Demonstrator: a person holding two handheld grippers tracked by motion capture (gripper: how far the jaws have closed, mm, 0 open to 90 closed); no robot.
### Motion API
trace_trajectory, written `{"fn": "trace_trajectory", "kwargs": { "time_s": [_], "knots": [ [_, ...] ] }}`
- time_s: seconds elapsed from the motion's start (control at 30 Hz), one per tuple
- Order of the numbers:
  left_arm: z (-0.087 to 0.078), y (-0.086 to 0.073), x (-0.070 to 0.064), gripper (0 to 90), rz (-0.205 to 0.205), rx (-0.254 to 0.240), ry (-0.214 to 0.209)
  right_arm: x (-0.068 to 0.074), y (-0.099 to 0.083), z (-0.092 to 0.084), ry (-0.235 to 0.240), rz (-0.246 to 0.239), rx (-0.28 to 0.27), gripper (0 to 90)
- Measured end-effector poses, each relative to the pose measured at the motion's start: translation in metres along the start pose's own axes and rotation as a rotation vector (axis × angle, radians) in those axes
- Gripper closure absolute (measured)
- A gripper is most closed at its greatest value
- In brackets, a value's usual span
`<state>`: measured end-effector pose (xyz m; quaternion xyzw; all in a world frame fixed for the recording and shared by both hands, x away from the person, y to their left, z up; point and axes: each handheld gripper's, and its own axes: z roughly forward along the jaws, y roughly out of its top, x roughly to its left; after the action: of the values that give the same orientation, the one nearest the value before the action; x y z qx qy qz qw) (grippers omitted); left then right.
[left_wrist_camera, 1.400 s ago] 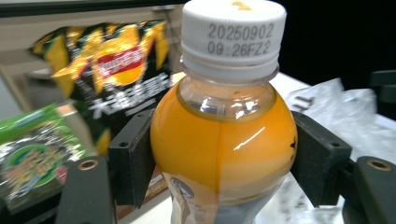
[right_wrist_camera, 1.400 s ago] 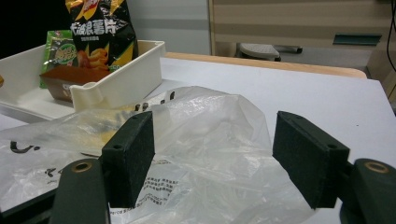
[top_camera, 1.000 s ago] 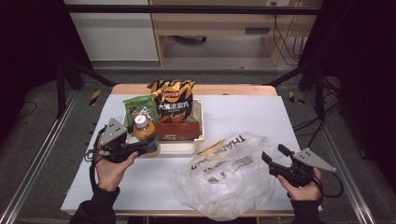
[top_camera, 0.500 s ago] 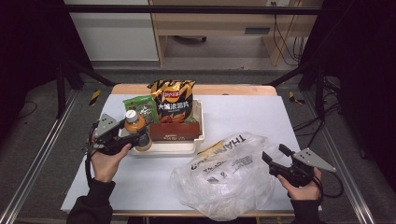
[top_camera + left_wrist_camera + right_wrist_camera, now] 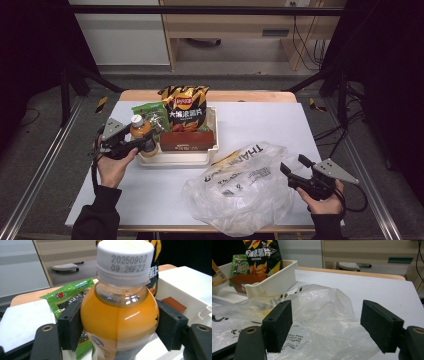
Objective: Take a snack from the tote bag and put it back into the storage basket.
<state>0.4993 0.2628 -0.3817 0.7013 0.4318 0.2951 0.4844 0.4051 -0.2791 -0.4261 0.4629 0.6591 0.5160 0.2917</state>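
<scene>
An orange drink bottle (image 5: 139, 130) with a white cap stands upright between the jaws of my left gripper (image 5: 144, 145), at the left rim of the white tray (image 5: 214, 142). In the left gripper view the pads (image 5: 73, 326) press both sides of the bottle (image 5: 120, 315), so my left gripper (image 5: 120, 330) is shut on it. My right gripper (image 5: 294, 164) hovers open at the right edge of a crumpled clear plastic bag (image 5: 240, 192). In the right gripper view the bag (image 5: 317, 312) lies beyond the open right gripper (image 5: 327, 326), and nothing sits between its jaws.
In the tray stand a black-and-yellow chips bag (image 5: 185, 104), a green snack packet (image 5: 150, 113) and a brown box (image 5: 187, 143). The white table top (image 5: 260, 120) ends in a wooden strip at the back. Metal rails run along both sides.
My left hand has carried the bottle leftward and slightly down, from over the tray's left part to its left rim. The right hand has stayed put.
</scene>
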Motion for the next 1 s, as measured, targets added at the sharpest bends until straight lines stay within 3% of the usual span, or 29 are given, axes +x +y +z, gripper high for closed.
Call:
{"fn": "trace_trajectory", "kwargs": {
  "time_s": [0.37, 1.0],
  "knots": [
    [0.011, -0.009, 0.007, 29.9, -0.011, -0.003, 0.014, -0.001, 0.000, 0.000, 0.002, -0.003, 0.000, 26.0],
    [0.020, -0.023, 0.014, 29.8, -0.002, 0.064, 0.031, -0.001, -0.001, 0.001, 0.001, -0.007, 0.002, 26.1]
  ]
}}
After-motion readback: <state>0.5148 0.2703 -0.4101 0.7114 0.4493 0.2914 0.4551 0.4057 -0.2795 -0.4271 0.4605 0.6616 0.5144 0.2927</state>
